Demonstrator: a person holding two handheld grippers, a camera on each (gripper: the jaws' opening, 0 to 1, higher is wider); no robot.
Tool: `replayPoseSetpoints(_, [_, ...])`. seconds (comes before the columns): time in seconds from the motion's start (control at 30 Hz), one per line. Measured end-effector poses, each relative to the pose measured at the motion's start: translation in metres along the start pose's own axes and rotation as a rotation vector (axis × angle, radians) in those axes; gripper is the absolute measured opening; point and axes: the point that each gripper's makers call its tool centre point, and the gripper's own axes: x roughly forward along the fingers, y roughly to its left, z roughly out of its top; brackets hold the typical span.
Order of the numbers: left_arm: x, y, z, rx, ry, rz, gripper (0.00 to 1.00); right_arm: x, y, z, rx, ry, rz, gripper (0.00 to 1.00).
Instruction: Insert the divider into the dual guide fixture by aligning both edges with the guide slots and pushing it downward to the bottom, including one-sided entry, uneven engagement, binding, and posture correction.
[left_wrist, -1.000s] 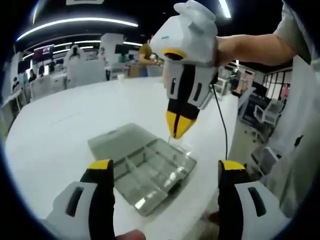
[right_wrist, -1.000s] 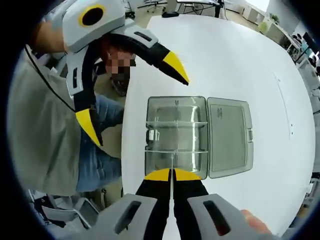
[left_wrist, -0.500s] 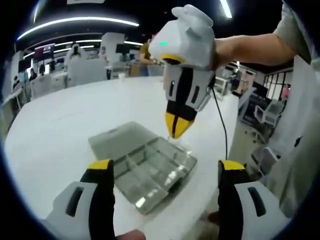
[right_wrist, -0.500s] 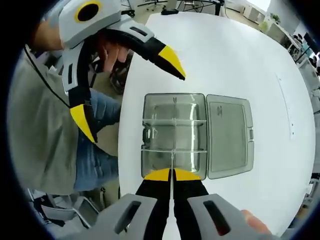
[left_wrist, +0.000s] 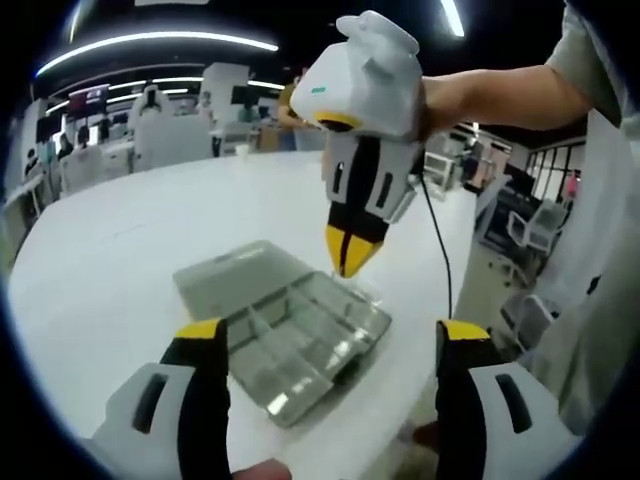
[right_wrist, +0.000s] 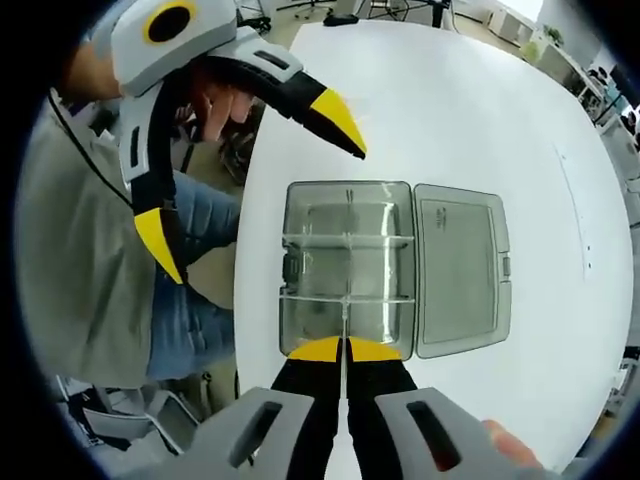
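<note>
Right gripper view: the right tongs (right_wrist: 345, 349) are clamped together on a thin clear divider (right_wrist: 343, 322), seen edge-on as a pale line that runs straight ahead from between the yellow tips. Its long axis follows the tongs' own line and points into the open compartment box (right_wrist: 346, 268) lying below on the white counter (right_wrist: 450, 110). The divider's far end meets the nearest cross wall of the box, at about the middle of the tray; whether it sits in a guide slot cannot be told. The box's hinged lid (right_wrist: 457, 268) lies folded flat beside the tray on the counter, and two clear cross walls span the tray. At upper left the left tongs (right_wrist: 250, 185) hang over the counter's edge with their jaws spread wide and holding nothing, a hand (right_wrist: 215, 105) behind them.

In the left gripper view, the left tongs (left_wrist: 330, 345) stand well apart at the bottom, framing the box (left_wrist: 300, 335), which sits skewed near the counter's (left_wrist: 130, 250) edge with its lid (left_wrist: 225, 280) laid open on the far side. The right tongs (left_wrist: 347, 255) come down from above, tips pinched shut and aimed downward at the tray's far right corner, where the clear divider is too faint to make out. A person's forearm (left_wrist: 500, 95) reaches in from the right.
</note>
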Motion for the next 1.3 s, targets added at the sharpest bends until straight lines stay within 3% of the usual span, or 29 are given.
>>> replayPoseSetpoints(1.3, [-0.0012, 0.0048, 0.0011, -0.012, -0.009, 0.008, 0.83, 0.0069, -0.0012, -0.0035, -0.028, 0.063, 0.006, 0.0])
